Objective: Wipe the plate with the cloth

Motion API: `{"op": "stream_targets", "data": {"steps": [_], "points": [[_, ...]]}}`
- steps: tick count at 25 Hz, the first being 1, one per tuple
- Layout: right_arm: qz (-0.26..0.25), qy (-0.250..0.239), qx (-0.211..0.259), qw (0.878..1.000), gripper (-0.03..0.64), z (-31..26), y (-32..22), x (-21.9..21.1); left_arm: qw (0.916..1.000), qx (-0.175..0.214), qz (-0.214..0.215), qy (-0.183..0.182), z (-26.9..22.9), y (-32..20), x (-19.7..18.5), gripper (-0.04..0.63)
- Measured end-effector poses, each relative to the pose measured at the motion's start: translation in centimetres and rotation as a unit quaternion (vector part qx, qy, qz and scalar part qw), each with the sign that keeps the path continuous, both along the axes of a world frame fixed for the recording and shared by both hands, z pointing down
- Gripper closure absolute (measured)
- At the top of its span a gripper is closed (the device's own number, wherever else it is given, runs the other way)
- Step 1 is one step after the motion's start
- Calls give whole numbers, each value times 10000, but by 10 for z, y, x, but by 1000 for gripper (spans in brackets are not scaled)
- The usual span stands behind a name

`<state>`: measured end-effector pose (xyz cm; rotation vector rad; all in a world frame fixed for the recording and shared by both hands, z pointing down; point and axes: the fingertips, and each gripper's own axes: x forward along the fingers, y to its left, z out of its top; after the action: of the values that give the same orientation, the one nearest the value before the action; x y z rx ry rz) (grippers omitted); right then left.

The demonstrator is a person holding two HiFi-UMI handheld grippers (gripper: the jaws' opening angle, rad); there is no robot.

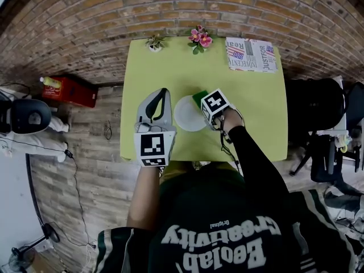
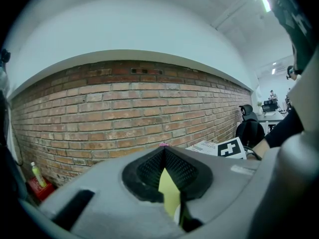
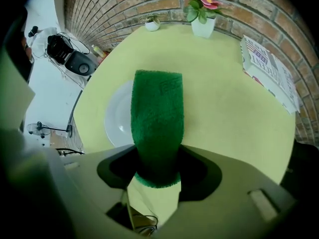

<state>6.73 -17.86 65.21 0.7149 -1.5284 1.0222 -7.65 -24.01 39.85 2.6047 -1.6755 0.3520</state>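
A white plate [image 1: 187, 114] sits mid-table on the yellow-green table [image 1: 256, 112]. My right gripper [image 1: 211, 108] points steeply down at the plate's right edge and is shut on a green cloth [image 1: 198, 97]. In the right gripper view the cloth [image 3: 157, 123] hangs from the jaws [image 3: 157, 169] and covers the right part of the plate [image 3: 117, 119]. My left gripper [image 1: 164, 92] lies nearly level just left of the plate. Its fingertips meet and hold nothing. In the left gripper view the left gripper [image 2: 163, 153] faces the brick wall.
A pink flower pot [image 1: 199, 37], a small plant [image 1: 154, 42] and a printed paper [image 1: 251, 54] line the table's far edge by the brick wall. A red box [image 1: 71, 91] stands on the floor at the left, and a black chair [image 1: 315, 104] at the right.
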Motion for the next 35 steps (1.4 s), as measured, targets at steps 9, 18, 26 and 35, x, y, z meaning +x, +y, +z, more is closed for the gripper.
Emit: {"op": "stream_targets", "data": {"steps": [9, 18, 26, 35], "points": [[-16, -532, 243, 9983, 370, -21, -5, -30, 9999, -97, -106, -10, 9, 7, -13, 588], [-707, -736, -25, 9948, 368, -13, 20, -86, 9991, -229, -343, -81, 17, 22, -39, 588], [-1080, -603, -297, 9919, 365, -2, 39, -105, 9983, -268, -512, -123, 18, 32, -57, 588], [-985, -248, -292, 9944, 364, 0, 40, -76, 9991, -211, -355, -38, 17, 31, -43, 588]]}}
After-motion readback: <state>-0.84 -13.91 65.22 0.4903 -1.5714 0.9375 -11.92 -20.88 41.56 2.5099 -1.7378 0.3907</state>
